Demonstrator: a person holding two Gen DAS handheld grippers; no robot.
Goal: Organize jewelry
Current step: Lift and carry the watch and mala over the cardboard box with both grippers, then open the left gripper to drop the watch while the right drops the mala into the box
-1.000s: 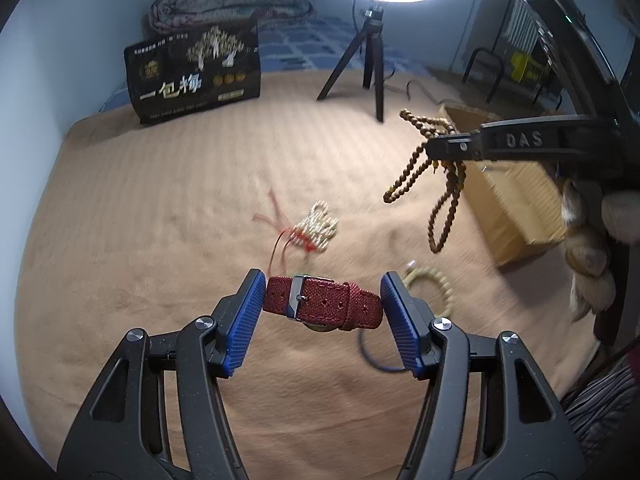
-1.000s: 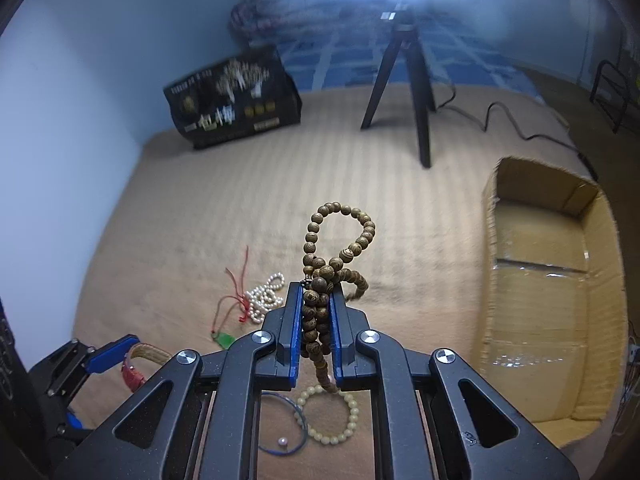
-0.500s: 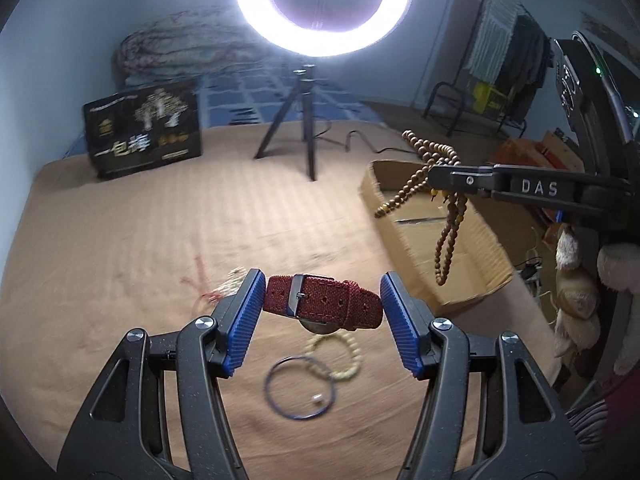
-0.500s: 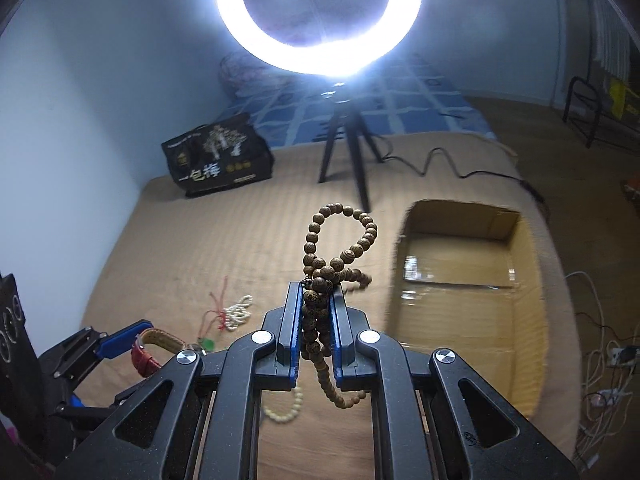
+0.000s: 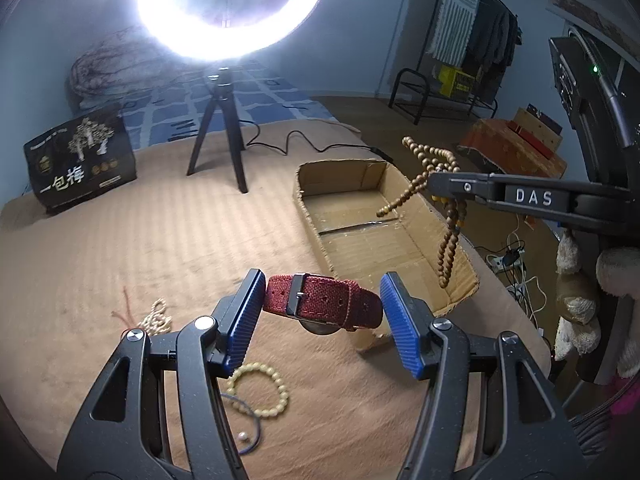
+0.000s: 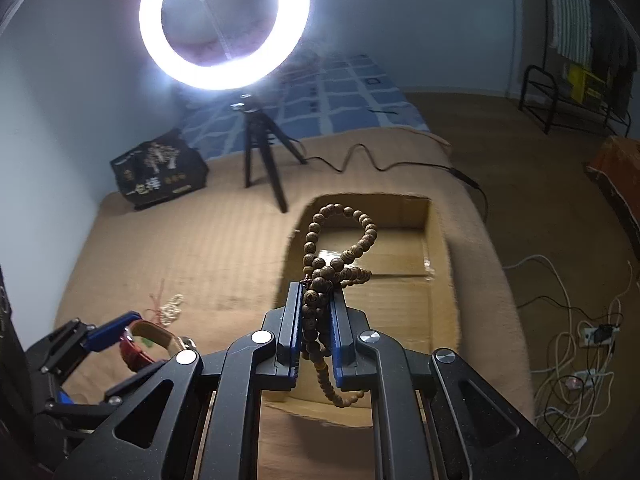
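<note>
While both grippers are travelling from the scattered jewelry toward the open cardboard box (image 5: 384, 232), the left gripper (image 5: 322, 306) is clamping the red woven watch strap (image 5: 320, 300) and the right gripper (image 6: 316, 308) is pinching the brown wooden bead strand (image 6: 340, 240) above the box, so deposit is imminent.

Red watch (image 5: 322, 305) and wooden beads (image 6: 320, 276) held aloft.

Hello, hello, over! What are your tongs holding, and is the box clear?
Left tongs clamped on red watch. Right tongs shut on wooden bead string, hanging over cardboard box. Box looks empty, nothing in the way.
</note>
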